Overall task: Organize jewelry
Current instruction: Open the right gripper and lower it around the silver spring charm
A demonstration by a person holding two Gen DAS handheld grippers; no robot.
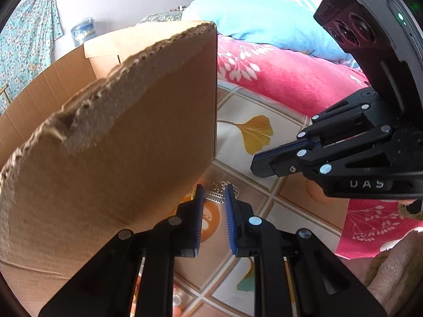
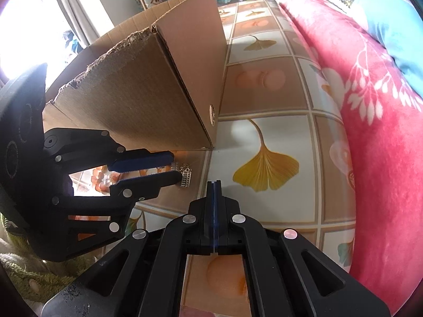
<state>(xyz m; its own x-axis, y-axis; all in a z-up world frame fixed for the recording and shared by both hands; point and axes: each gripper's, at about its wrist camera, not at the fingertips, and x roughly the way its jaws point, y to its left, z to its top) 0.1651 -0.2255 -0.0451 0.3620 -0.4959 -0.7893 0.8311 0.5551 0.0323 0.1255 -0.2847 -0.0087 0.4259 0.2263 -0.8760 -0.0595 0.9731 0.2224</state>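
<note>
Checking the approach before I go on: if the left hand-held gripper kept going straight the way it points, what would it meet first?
Probably the small silver metal-link jewelry piece lying just beyond the left hand-held gripper on the tiled-pattern tablecloth; depth is unclear.

Black left gripper [image 1: 214,192], blue ribbed pads [image 1: 230,211], silver rivets [image 1: 255,220].

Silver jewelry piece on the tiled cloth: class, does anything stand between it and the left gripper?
Nothing visible does. The left gripper points straight at the silver jewelry piece, its jaws slightly apart. The cardboard box stands beside that path, not across it.
</note>
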